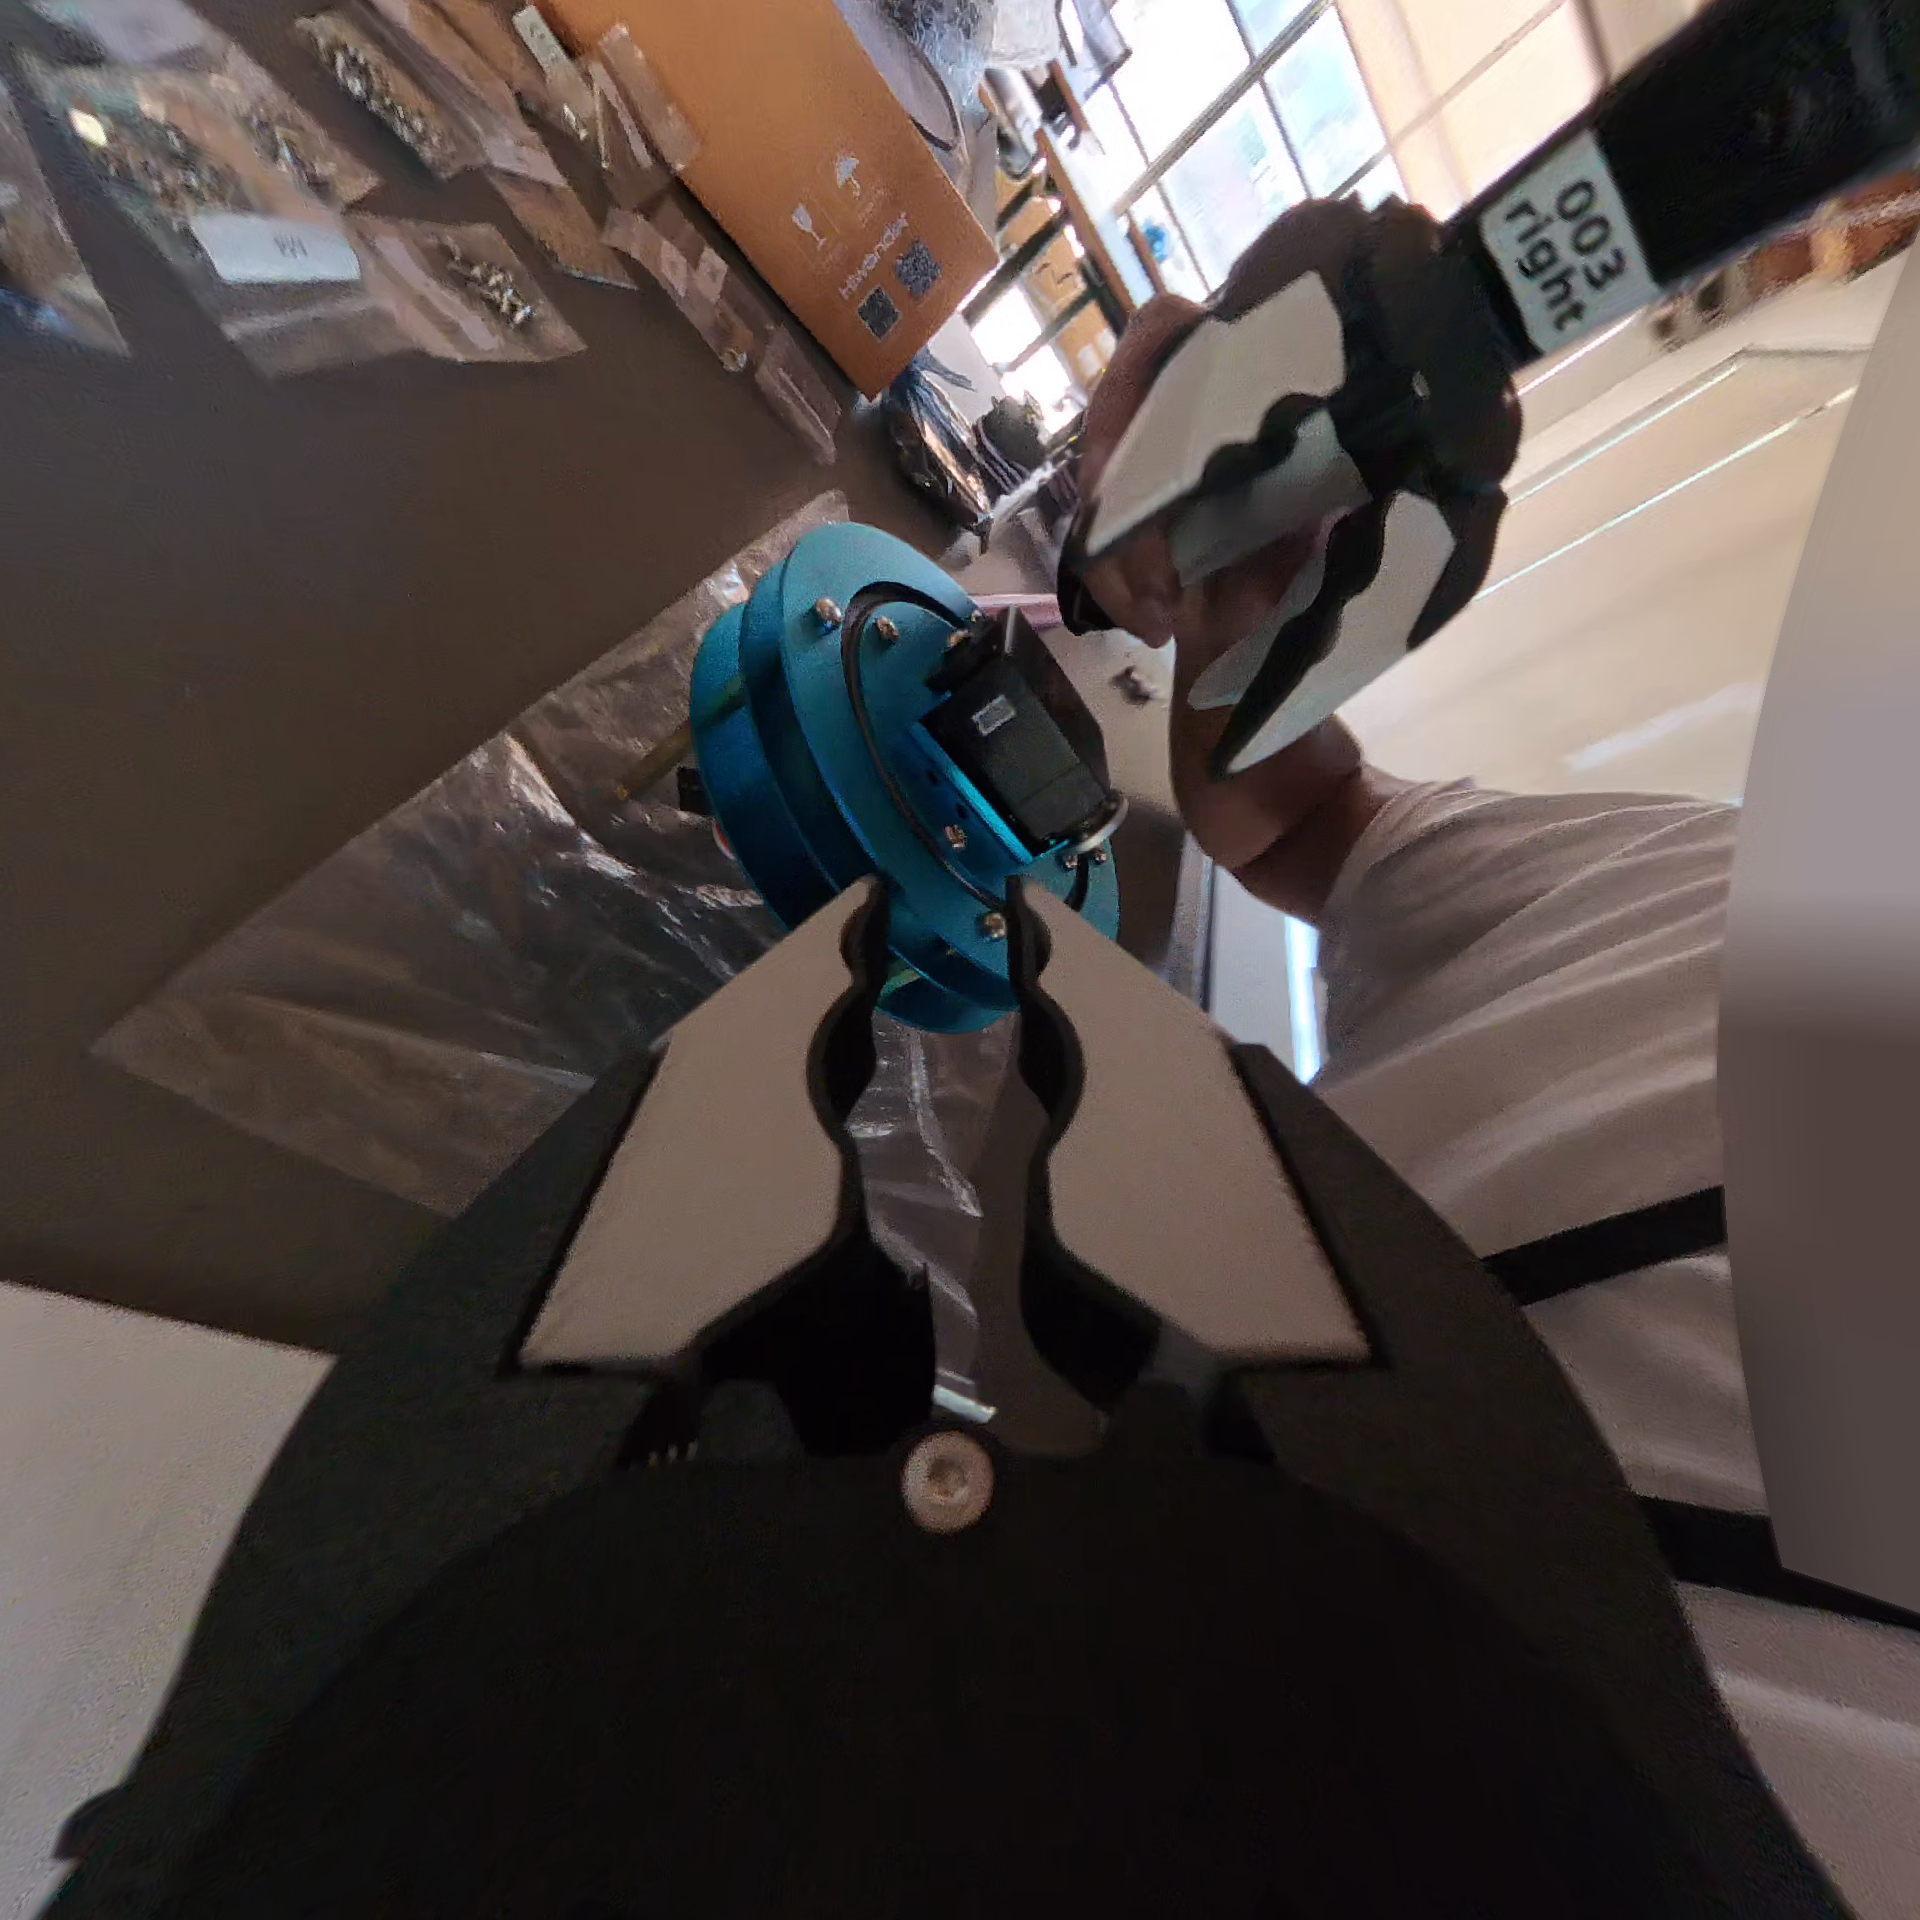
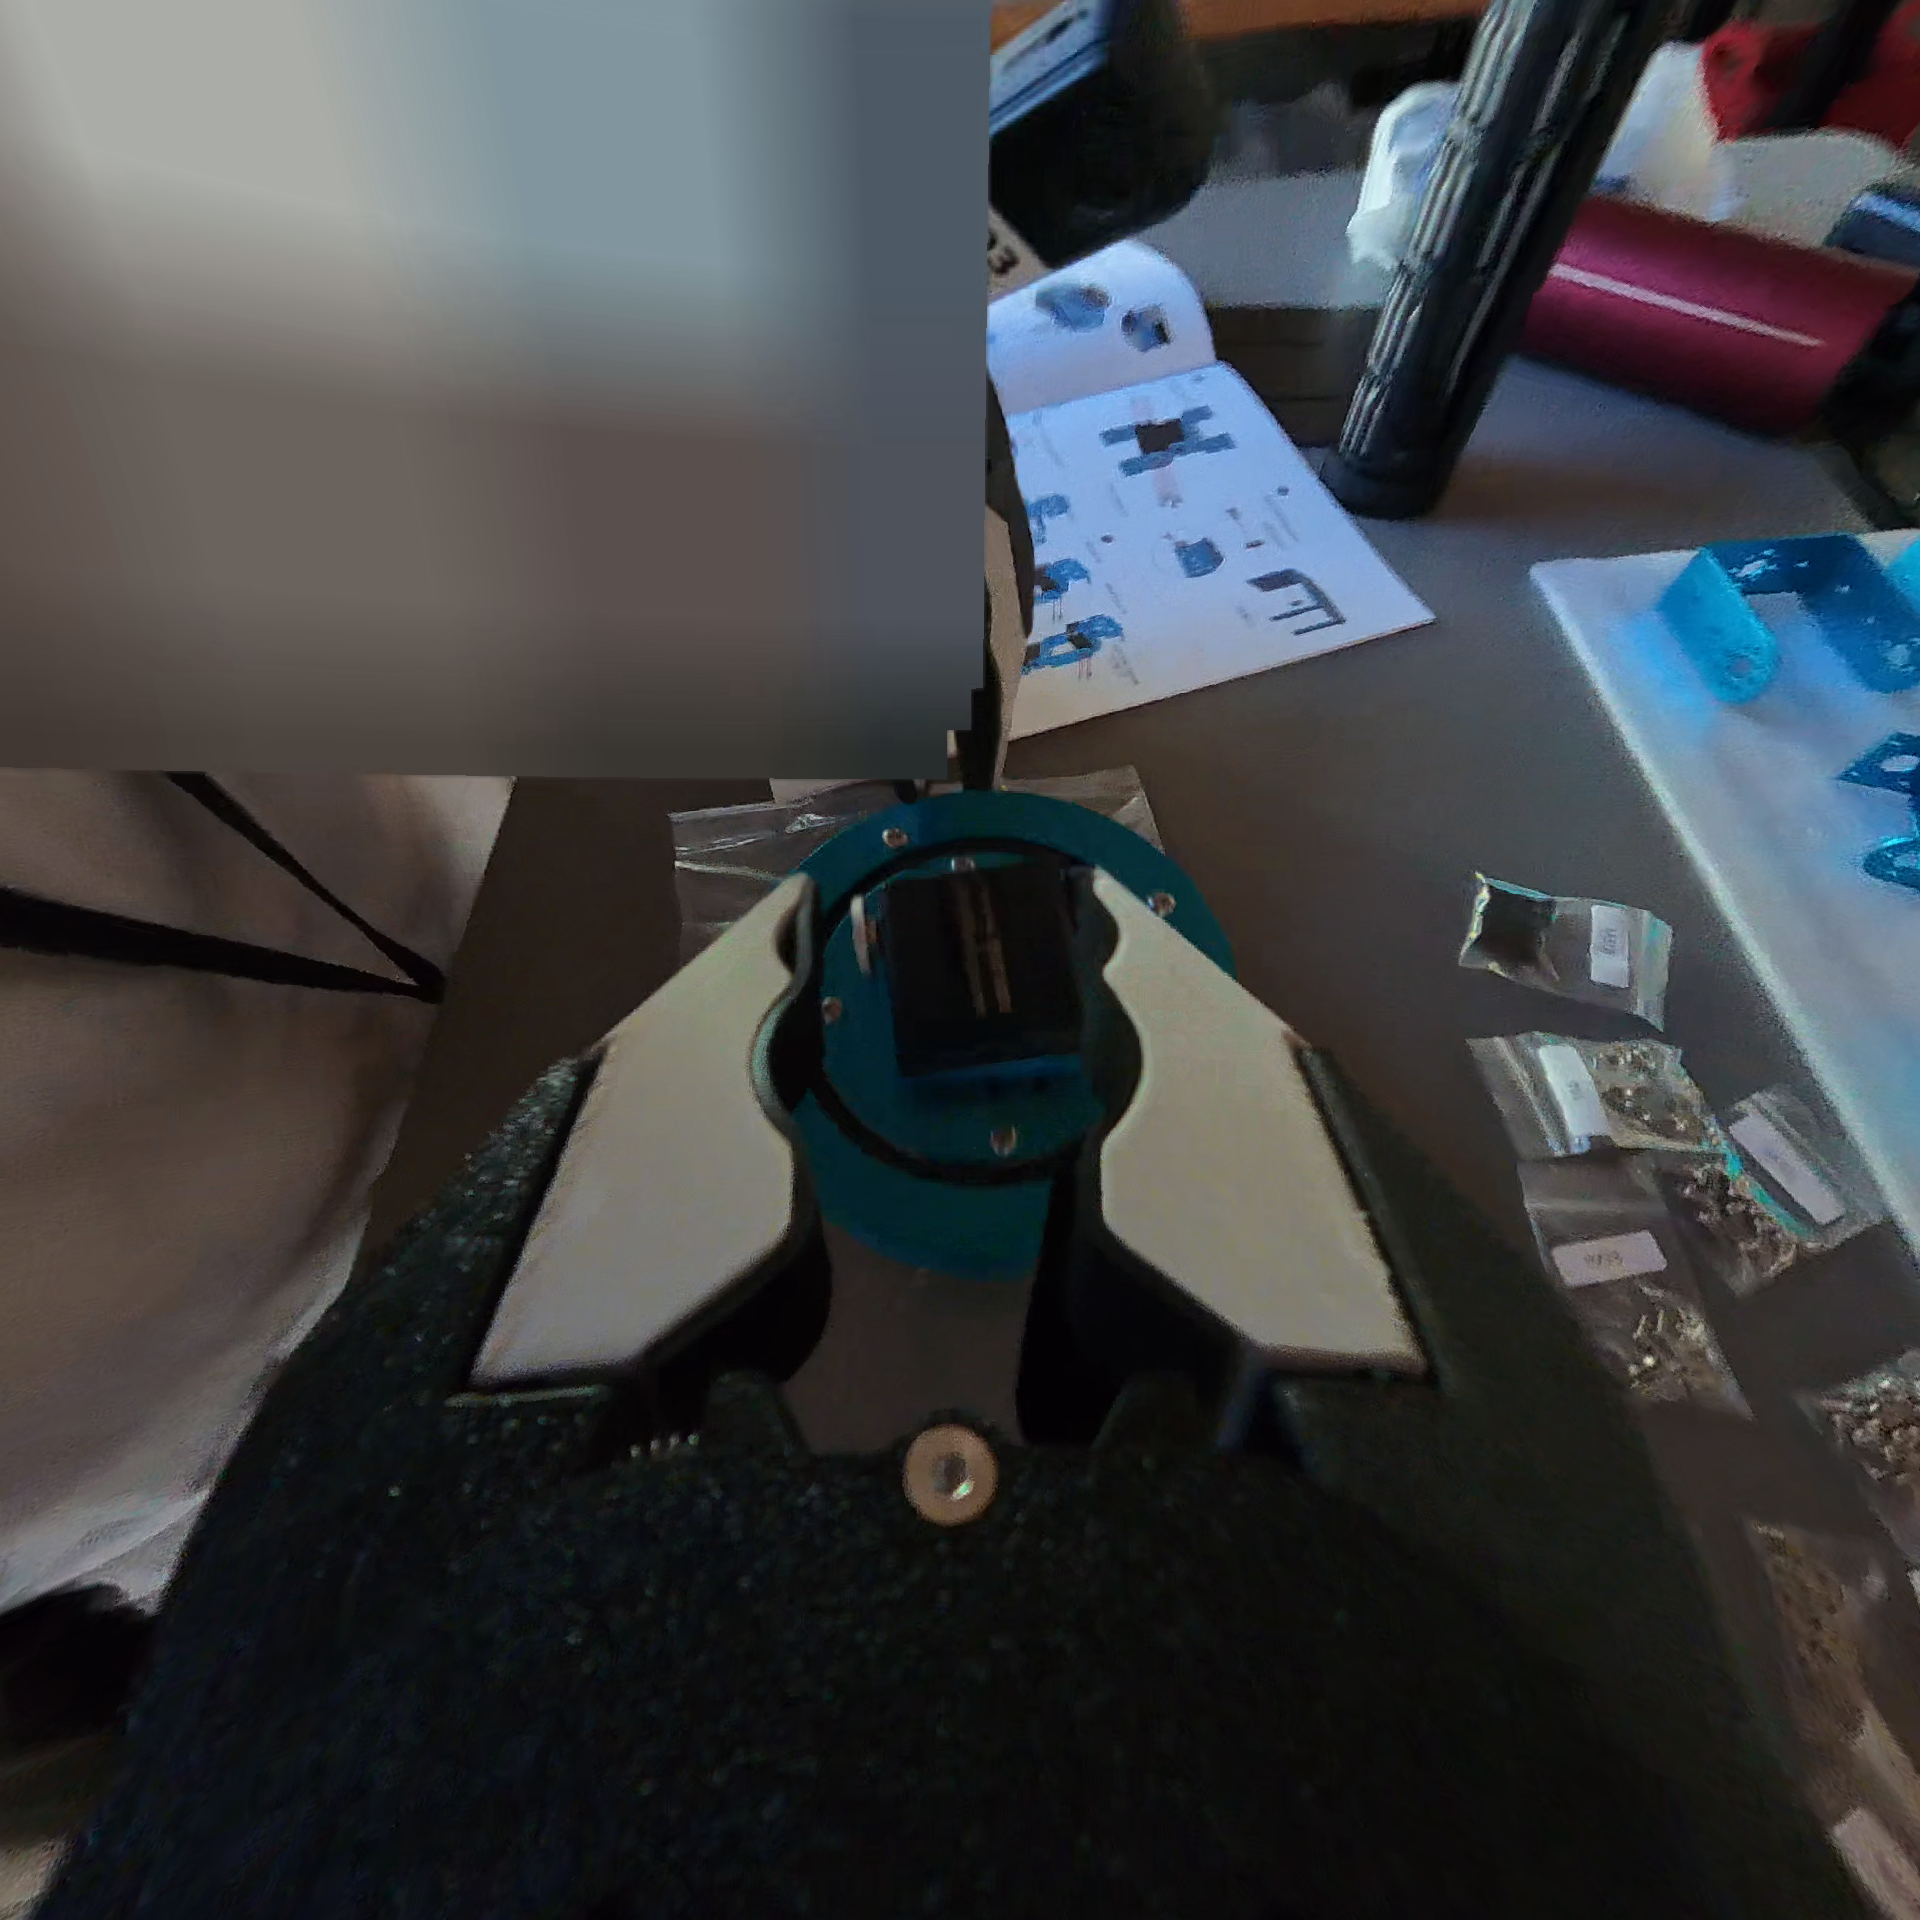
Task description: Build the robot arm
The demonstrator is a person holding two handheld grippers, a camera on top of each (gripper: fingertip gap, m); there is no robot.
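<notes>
left gripper [image 1: 940, 904] grips blue disc assembly [image 1: 831, 748]; right gripper [image 2: 940, 904] apparently apart.

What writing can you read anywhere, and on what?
I can't quote writing; its bearers:
White label on right gripper: legible.
Cardboard box: printed marks.
Booklet: too small.
Bag labels: blurred.
Sticker on the servo of the blue disc: too small.

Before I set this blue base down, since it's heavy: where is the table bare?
Bare tabletop lies between the open manual, the white tray and the screw bags. Right of that the bags crowd together; in front of the blue base, clear bags cover the table.
</notes>
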